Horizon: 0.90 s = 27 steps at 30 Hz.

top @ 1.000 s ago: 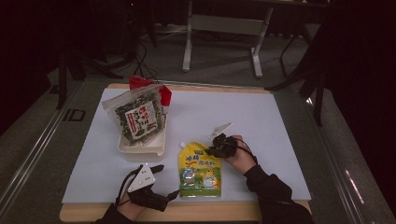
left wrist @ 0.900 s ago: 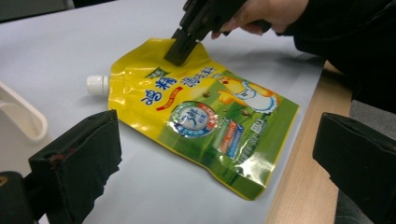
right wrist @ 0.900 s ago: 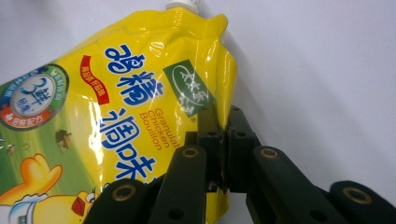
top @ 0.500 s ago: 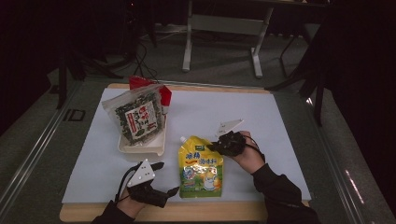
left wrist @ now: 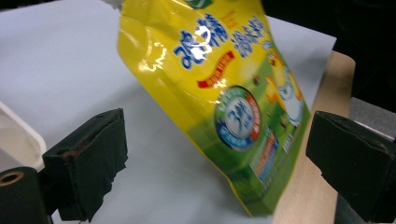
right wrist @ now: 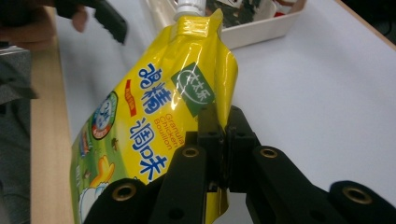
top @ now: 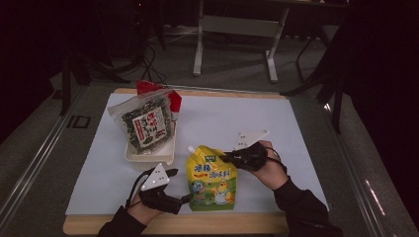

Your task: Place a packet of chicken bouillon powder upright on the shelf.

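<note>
In the high view, a shiny yellow and green plastic pouch with a white spout (top: 211, 178) is near the front edge of the white sheet (top: 217, 123) that covers the wooden table (top: 178, 223). The right gripper (top: 228, 157) pinches the pouch at its right edge, near the top. The left gripper (top: 182, 196) sits low at the left of the pouch, close to its bottom corner, and its jaws have just been closing a little. Further back on the left, a clear bag of dark seaweed with a red top (top: 144, 121) leans in a flat white tray (top: 148, 154).

In the left gripper view, the two black jaws are wide apart, one at each side. The pouch (left wrist: 224, 98) is tilted between them, with its bottom corner low on the sheet. The pads do not touch it. A bit of the tray (left wrist: 18, 135) shows at the left.

In the right gripper view, the black jaws are pressed together on the thin side edge of the pouch (right wrist: 154, 116), which is lifted and tilted. The tray (right wrist: 261, 25) lies behind it. The left gripper (right wrist: 109, 18) shows far off at the top left
</note>
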Available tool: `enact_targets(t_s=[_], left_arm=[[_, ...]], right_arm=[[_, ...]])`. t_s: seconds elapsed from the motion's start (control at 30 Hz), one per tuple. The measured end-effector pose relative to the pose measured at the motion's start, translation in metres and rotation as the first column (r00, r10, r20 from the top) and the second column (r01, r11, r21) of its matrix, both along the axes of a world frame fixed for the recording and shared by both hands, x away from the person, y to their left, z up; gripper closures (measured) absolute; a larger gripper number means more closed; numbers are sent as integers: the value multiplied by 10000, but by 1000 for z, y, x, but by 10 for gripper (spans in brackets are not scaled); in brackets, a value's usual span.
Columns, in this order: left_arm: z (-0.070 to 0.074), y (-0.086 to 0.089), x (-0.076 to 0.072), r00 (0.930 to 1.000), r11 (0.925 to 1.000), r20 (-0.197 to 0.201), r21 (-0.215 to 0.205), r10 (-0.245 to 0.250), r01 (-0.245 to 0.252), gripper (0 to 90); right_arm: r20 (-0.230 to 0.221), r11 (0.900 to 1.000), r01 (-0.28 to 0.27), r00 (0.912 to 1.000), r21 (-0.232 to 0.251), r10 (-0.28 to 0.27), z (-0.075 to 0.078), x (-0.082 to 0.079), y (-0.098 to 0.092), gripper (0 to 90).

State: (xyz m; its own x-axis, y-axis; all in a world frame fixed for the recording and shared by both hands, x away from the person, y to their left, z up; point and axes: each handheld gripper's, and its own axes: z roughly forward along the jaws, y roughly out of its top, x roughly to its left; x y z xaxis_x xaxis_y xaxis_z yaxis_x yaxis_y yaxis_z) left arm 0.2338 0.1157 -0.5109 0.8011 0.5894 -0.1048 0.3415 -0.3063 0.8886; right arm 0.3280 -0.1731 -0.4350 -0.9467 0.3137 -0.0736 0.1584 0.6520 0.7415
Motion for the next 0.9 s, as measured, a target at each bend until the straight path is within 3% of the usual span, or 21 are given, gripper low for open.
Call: enact_targets(t_s=[0.1,0.17,0.37,0.5,0.63,0.77,0.87,0.9], left_arm=[[2,-1,4,10000,10000,4,-45,-23,23,159],[4,-2,7,9999,9999,-79,-71,-83,82,168],[12,-3,13,9994,9992,47,-225,-329,330,352],[15,-4,14,9979,9996,594,78,-268,264,443],[18,-7,16,9965,9992,739,65,-396,392,557],[20,-4,19,9966,9977,565,-285,-596,613,675],[24,-3,18,9955,9966,552,-239,-772,786,834],[24,-4,18,9950,9965,575,-158,-812,822,848]], right_arm=[[49,9996,-197,9998,226,196,5,-7,-3,875],[173,9992,-313,9994,267,309,8,-13,-3,875],[327,9975,-607,9977,371,595,14,-23,-4,875],[371,9967,-711,9969,404,696,17,-29,-5,873],[469,9973,-684,9966,271,671,17,-33,-5,871],[326,9975,-627,9976,331,616,16,-32,-9,869],[289,9978,-576,9980,319,567,14,-32,-11,869],[264,9977,-582,9980,360,573,13,-32,-12,869]])
